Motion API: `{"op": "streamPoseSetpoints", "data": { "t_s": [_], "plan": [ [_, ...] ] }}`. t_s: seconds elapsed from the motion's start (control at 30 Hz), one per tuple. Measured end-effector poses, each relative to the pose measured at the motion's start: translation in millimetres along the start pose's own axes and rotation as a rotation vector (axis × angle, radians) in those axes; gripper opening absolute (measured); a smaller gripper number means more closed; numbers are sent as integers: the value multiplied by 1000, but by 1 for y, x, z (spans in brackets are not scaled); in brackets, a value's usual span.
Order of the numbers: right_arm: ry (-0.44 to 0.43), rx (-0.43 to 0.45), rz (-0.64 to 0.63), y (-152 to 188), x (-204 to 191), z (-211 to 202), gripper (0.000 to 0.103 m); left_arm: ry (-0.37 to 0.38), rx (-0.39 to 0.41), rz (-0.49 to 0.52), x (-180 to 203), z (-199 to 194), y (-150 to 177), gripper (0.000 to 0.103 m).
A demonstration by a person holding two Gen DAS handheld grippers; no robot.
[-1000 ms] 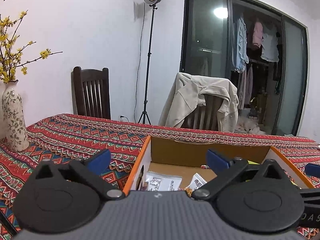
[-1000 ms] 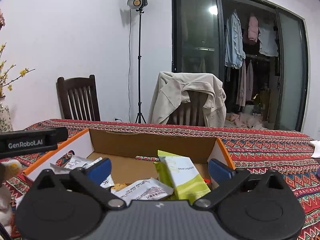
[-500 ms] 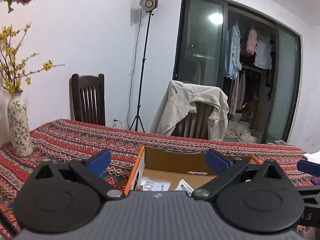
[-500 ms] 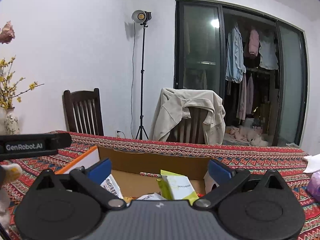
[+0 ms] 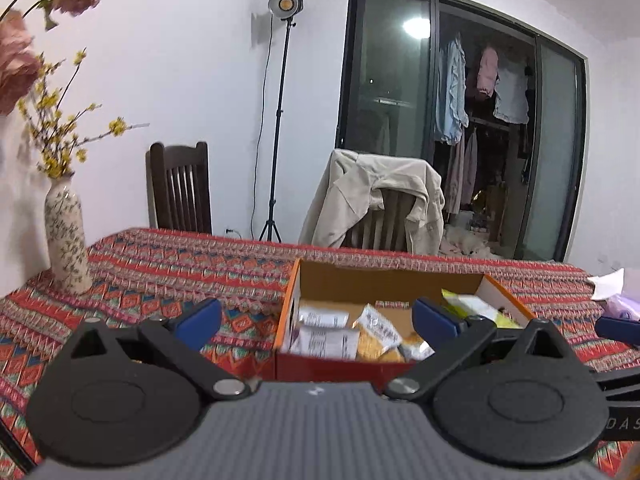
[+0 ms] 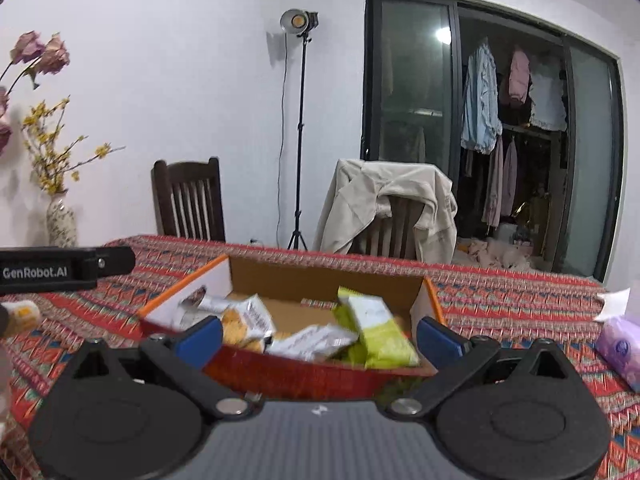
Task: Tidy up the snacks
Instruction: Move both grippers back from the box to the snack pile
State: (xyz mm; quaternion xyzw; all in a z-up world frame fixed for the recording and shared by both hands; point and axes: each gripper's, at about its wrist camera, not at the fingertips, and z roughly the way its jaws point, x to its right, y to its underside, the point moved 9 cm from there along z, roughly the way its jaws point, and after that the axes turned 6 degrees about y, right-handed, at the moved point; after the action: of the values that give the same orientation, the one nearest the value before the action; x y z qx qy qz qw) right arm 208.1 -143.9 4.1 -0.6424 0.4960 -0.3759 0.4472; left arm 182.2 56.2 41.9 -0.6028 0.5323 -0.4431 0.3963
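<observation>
An open cardboard box (image 5: pixel 384 280) (image 6: pixel 320 276) with orange-edged walls and a red front stands on the patterned tablecloth. Inside lie several snack packets: white ones (image 5: pixel 324 336) (image 6: pixel 316 340), a yellow-green pack (image 6: pixel 378 330) (image 5: pixel 472 306) and a pack of biscuits (image 6: pixel 240 328). My left gripper (image 5: pixel 316 318) is open and empty, held back from the box's front left. My right gripper (image 6: pixel 318 334) is open too, empty, in front of the box's near wall. The left gripper's body (image 6: pixel 64 268) shows at the left of the right wrist view.
A flowered vase (image 5: pixel 66 236) with yellow branches stands at the table's left. A purple tissue pack (image 6: pixel 620 350) and white paper (image 6: pixel 616 302) lie at the right. Two chairs, one draped with a beige jacket (image 5: pixel 376 204), stand behind the table, beside a light stand (image 5: pixel 280 120).
Both grippers have drawn back and risen from the box, so its red front wall and more of its contents now show. Both stay open.
</observation>
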Motion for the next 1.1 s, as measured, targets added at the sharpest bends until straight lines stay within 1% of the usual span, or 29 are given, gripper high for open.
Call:
{"op": "streamPoseSetpoints", "data": {
  "t_s": [0.17,0.43,0.7,0.77,0.9,0.93,1.1],
  "plan": [
    [-18,-43,-7,25,-6,-15,103,-11,-41,-1,-10,-16,23,103],
    [-66,-140,-16,70,-20,-36,103,-21,-107,-2,-23,-39,56,103],
    [-110,-248,-32,113,-43,-44,103,-24,-187,-27,-34,-56,96,103],
    [-110,-273,-33,122,-46,-43,103,-29,-191,-39,-38,-60,105,103],
    [-80,-337,-21,140,-48,-36,103,-28,-185,-57,-42,-70,116,103],
    [-62,-326,-20,140,-48,-37,103,-26,-184,-57,-42,-72,118,103],
    [-37,-298,4,141,-48,-40,103,-26,-176,-61,-42,-79,123,103]
  ]
}}
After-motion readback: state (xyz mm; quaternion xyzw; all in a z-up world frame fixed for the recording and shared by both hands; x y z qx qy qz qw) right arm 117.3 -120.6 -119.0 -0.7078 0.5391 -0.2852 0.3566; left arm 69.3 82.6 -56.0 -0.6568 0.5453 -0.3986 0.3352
